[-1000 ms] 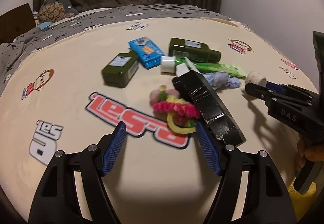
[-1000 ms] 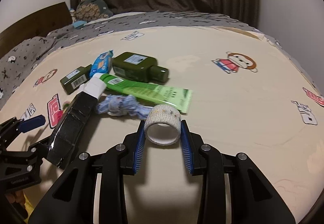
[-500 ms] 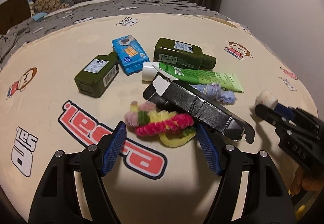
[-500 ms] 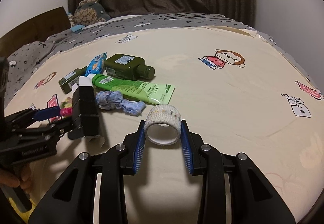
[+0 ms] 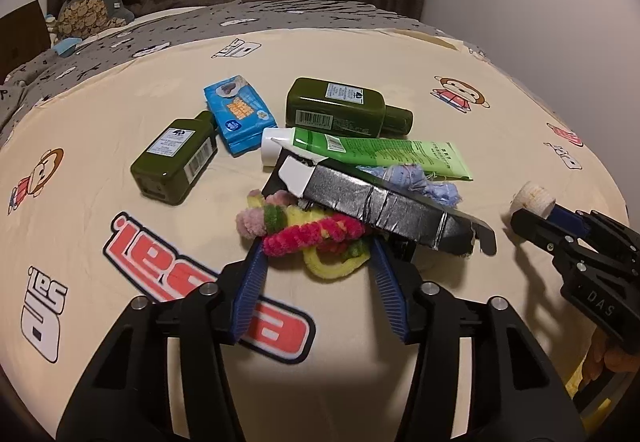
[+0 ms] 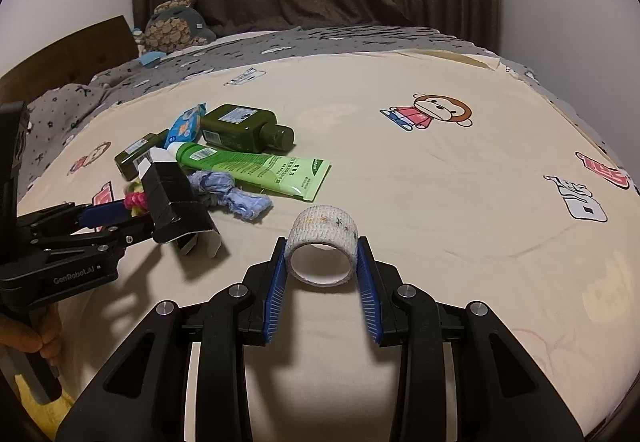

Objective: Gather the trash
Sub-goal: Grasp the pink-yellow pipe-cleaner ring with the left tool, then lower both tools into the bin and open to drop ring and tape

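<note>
My right gripper (image 6: 322, 254) is shut on a white tape roll (image 6: 322, 232), held just above the bed; the roll also shows in the left wrist view (image 5: 534, 199). My left gripper (image 5: 318, 256) has its fingers around a bundle of pink, green and yellow fuzzy pipe cleaners (image 5: 304, 236), the pads close on both sides. A black taped box (image 5: 380, 210) with torn ends lies over the bundle's far side and against the right finger. A frayed blue cloth scrap (image 6: 230, 196) lies behind the box.
Two dark green bottles (image 5: 340, 110) (image 5: 174, 162), a blue wipes pack (image 5: 240, 118) and a green tube (image 5: 376, 156) lie behind the pile on the cream printed sheet (image 6: 440, 170). A stuffed toy (image 6: 176, 30) sits by the headboard.
My left gripper has moved forward to the pipe cleaner bundle and narrowed around it. The black box has tipped and shifted beside it. My right gripper still holds the tape roll.
</note>
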Tool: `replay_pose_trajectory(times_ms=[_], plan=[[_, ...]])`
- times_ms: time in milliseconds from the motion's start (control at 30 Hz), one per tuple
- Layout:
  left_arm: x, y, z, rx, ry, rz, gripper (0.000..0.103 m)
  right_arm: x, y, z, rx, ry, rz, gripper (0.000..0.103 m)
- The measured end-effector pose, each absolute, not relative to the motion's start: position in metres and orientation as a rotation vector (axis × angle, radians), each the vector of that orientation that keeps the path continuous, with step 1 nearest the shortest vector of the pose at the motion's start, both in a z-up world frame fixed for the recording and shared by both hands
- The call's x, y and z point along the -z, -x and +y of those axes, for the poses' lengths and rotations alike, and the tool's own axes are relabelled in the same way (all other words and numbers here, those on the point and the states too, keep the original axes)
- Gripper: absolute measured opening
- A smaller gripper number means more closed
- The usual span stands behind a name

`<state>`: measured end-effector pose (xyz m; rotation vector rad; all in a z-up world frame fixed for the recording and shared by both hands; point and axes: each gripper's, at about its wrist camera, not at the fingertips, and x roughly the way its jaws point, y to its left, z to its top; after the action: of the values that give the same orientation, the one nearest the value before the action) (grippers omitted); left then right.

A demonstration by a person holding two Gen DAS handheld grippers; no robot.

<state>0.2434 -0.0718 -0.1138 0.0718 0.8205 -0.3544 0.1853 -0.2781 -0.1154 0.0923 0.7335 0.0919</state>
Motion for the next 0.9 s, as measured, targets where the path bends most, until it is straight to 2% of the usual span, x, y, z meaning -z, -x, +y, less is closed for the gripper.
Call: replay_pose_trajectory(times_ms=[400,900], plan=[[0.103,-0.196,-0.042,0.323,-0.089,0.774,0.045,0.100,-0.139,-0.266,-0.124,-0.042,0.690,0.035],[0.087,-0.069,-0.016,0.360,-0.060,0.706,0.045,0.081,-0.035,-0.258,-0.175,0.025,0.648,0.035]])
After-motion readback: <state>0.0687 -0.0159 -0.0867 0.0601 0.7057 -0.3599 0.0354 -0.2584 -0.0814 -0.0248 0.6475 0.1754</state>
